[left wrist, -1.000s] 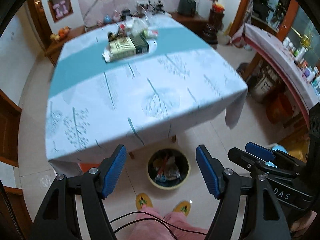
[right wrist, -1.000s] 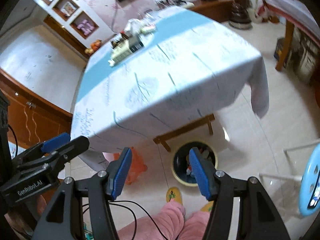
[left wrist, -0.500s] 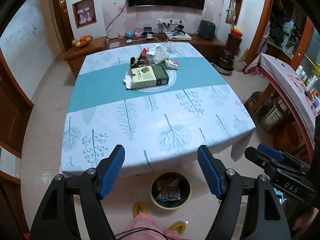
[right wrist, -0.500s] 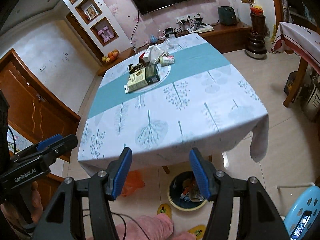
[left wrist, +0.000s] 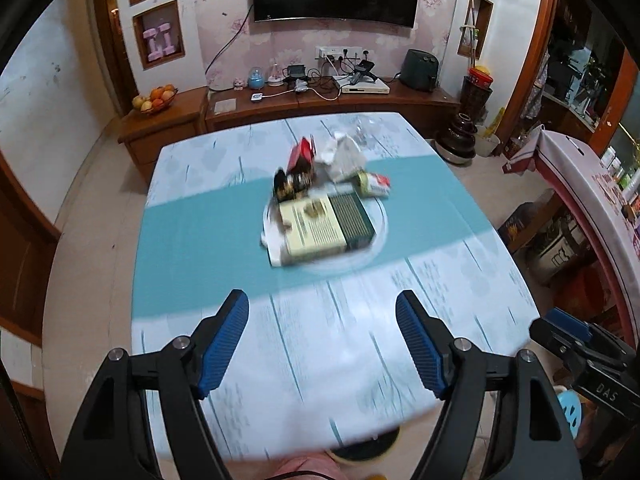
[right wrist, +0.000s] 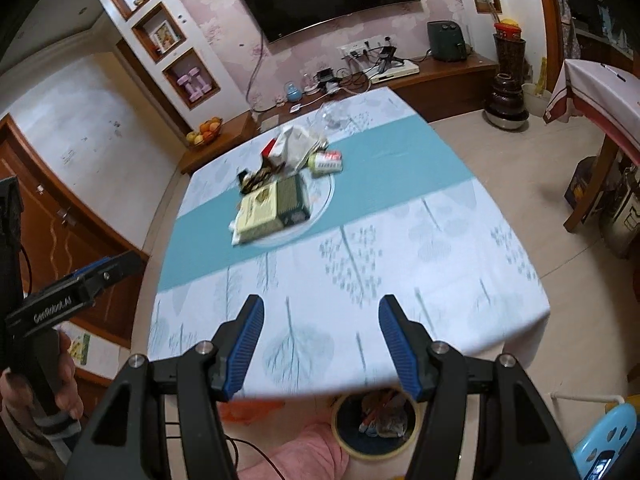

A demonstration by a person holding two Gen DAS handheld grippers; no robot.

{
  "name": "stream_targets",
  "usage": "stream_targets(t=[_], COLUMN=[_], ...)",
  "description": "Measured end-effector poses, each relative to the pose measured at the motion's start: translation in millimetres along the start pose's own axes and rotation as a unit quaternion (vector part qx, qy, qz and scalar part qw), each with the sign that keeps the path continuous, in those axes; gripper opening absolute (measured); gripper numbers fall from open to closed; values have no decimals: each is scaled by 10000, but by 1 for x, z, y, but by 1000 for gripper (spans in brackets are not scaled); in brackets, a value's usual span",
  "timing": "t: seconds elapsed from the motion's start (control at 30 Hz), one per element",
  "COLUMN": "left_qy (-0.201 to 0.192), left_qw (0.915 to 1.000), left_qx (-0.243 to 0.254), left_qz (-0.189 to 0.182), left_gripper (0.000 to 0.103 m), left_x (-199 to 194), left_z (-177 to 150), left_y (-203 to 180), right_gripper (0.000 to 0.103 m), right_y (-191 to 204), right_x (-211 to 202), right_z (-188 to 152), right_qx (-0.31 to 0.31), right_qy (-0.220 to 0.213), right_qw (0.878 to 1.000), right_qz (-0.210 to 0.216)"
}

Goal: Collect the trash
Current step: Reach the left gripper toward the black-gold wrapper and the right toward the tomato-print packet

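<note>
A: Left wrist view is showing the left tool [left wrist: 322,344] hanging over the near part of the worktop [left wrist: 224,216], its blue fingers [left wrist: 222,342] spread wide with nothing between them. Its jaws have just been opening a little further.

B: Where is the trash sitting?

A: It is lying in a heap at the middle of the worktop, on the teal band of the cloth, well apart from both tools. A flat cream and green box [left wrist: 326,226] is resting nearest to us on a round white plate [left wrist: 380,220]. Behind the box a dark snack wrapper [left wrist: 292,182], a red carton [left wrist: 302,152], crumpled white paper [left wrist: 342,158] and a small green and red packet [left wrist: 372,184] are crowding together. Much of this is blurred.

B: And the right side?

A: In the right wrist view the right tool [right wrist: 320,342] is also hovering above the near edge of the worktop, fingers apart and gripping nothing. The bin [right wrist: 374,420] is standing on the floor just below that edge, with scraps already lying inside it. A hand [right wrist: 44,384] is gripping the left tool's handle at the frame's left edge.
</note>
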State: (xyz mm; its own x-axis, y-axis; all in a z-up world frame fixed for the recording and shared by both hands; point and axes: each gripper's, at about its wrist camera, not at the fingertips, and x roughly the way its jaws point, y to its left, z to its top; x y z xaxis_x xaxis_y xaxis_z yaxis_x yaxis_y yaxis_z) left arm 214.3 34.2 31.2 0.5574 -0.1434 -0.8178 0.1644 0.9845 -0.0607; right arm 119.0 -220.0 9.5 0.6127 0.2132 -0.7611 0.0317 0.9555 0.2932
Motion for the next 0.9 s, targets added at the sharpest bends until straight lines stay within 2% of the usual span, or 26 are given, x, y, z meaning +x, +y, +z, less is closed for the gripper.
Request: stream_targets(t=[0.27,0.43,0.63,0.77,0.9], left_qy=[550,985,1526,1737,1845], left_qw=[9978,9936,9858,9824,9804], left_qx=[-106,-235,-375,-378,-376], left_qz=[-354,-505,-583,-574,-583], left_gripper=[75,75,75,75,75], left_x=[114,194,264,293,309], left_z=[98,132,143,143,143], left_y=[45,61,60,59,59], right_gripper=[60,60,60,72,75], right_y=[12,15,12,13,14], right_x=[83,144,206,234,265], right_z=[78,115,148,164,176], right_qx=[348,628,728,540,396], right_qy=[235,352,554,666,817], right_qw=[9983,9957,9924,9917,9909], right_qz=[-413,-588,-817,-960,-989])
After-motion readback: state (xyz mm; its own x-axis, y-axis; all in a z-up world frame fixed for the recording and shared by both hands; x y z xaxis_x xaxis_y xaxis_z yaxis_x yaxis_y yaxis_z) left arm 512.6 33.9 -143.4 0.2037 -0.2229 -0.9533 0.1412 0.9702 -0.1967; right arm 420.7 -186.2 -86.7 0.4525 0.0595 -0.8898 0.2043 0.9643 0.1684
